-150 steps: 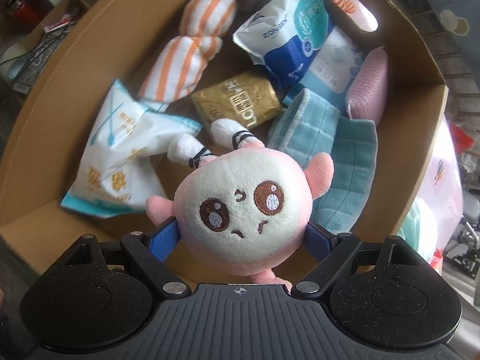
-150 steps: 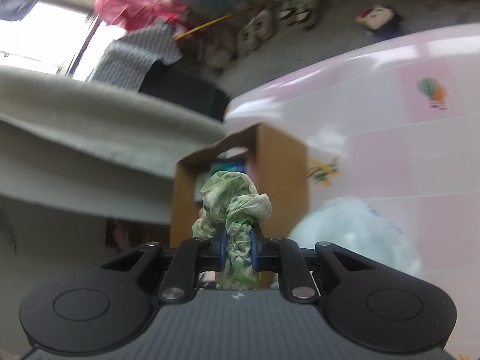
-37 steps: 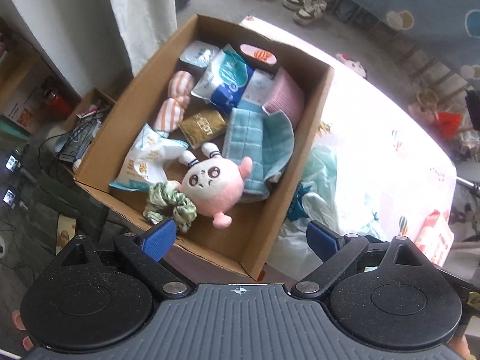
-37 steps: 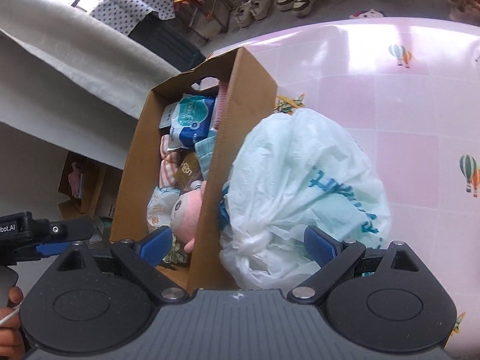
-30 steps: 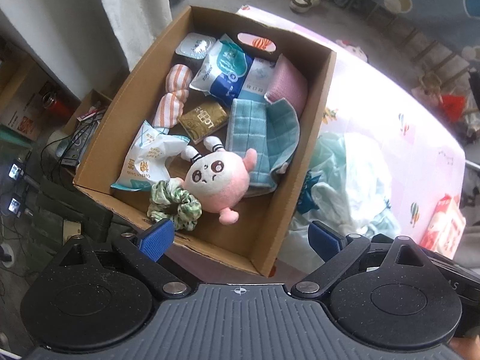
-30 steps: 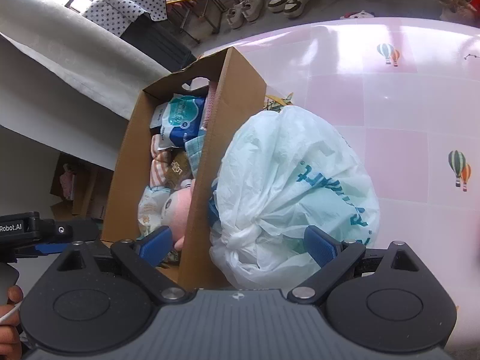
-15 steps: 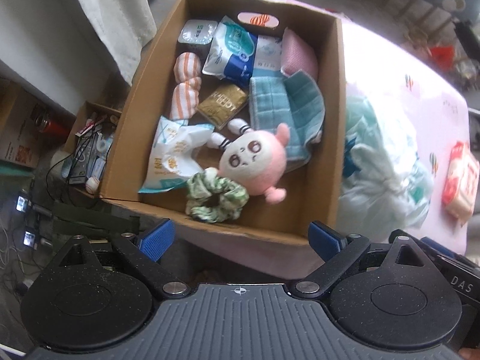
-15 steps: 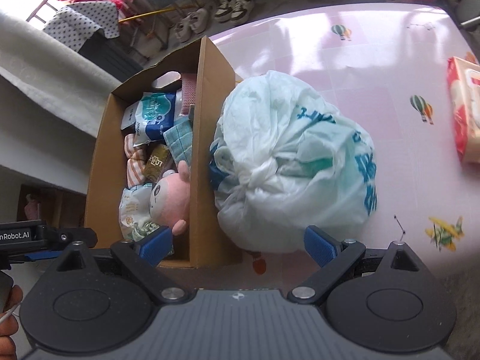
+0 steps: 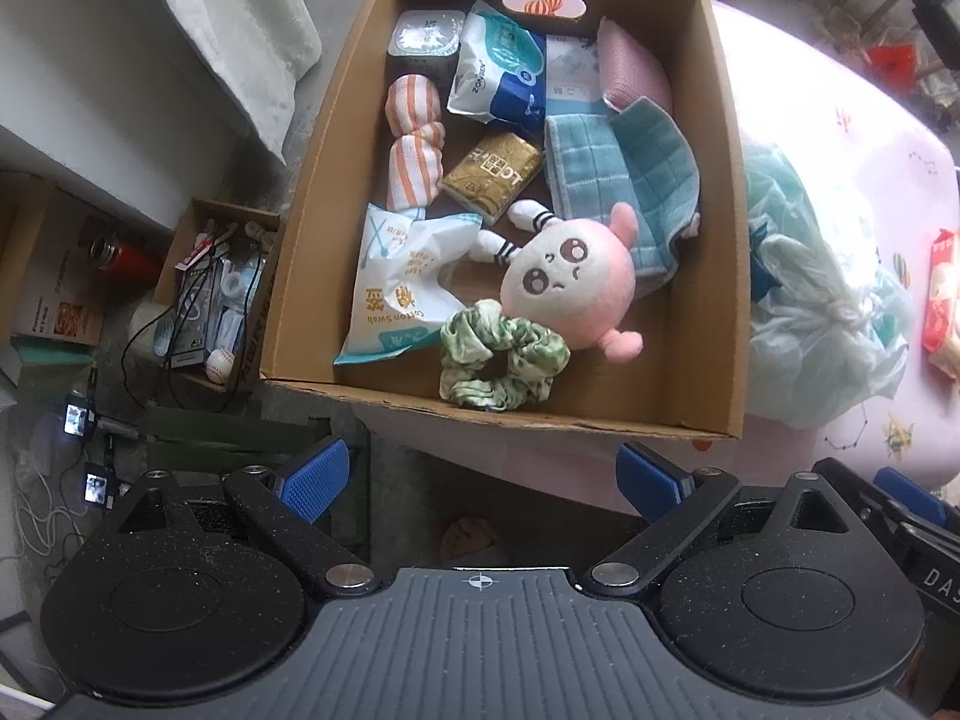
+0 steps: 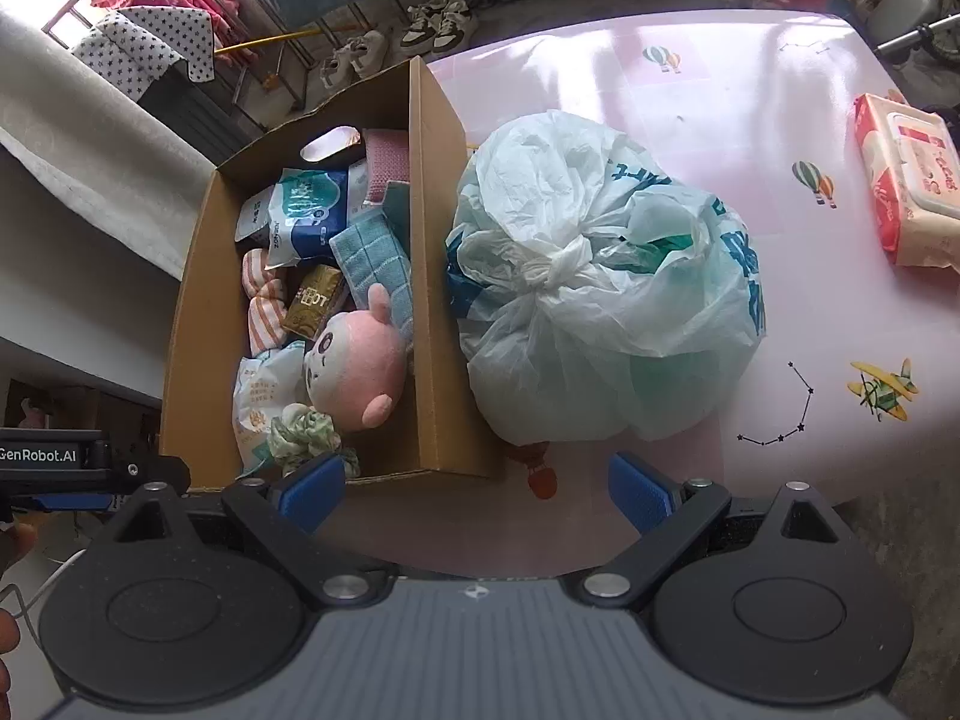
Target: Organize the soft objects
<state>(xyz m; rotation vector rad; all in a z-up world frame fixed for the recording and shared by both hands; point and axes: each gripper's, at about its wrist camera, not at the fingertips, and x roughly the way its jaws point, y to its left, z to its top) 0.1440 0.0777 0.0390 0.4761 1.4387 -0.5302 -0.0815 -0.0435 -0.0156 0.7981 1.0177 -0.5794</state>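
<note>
Both grippers are hanging back from the table edge with nothing in them: the left gripper (image 9: 480,477) has its blue pads spread wide apart, and the right gripper (image 10: 477,486) is just as wide and empty. Straight ahead of the left one sits one cardboard box (image 9: 723,138) holding all the soft stuff. Nearest to it lies one green scrunchie (image 9: 503,361), touching one pink plush toy (image 9: 570,294) just beyond. To the left of the plush there's one white cotton swab packet (image 9: 396,288), and farther out one orange-striped rolled cloth (image 9: 415,141), one gold tissue pack (image 9: 493,175), one teal cloth (image 9: 624,180) partly under the plush, one pink cloth (image 9: 633,69) standing against the box's right wall, and one blue-and-white wipes pack (image 9: 501,69). There's at least one more packet behind it, hard to count. From the right gripper, the box is ahead and to the left, and one knotted plastic bag (image 10: 606,282) sits dead ahead on the pink table (image 10: 720,84), pressed against the box wall. One red-and-white wipes pack (image 10: 909,180) lies far off to the right, well apart from the bag.
</note>
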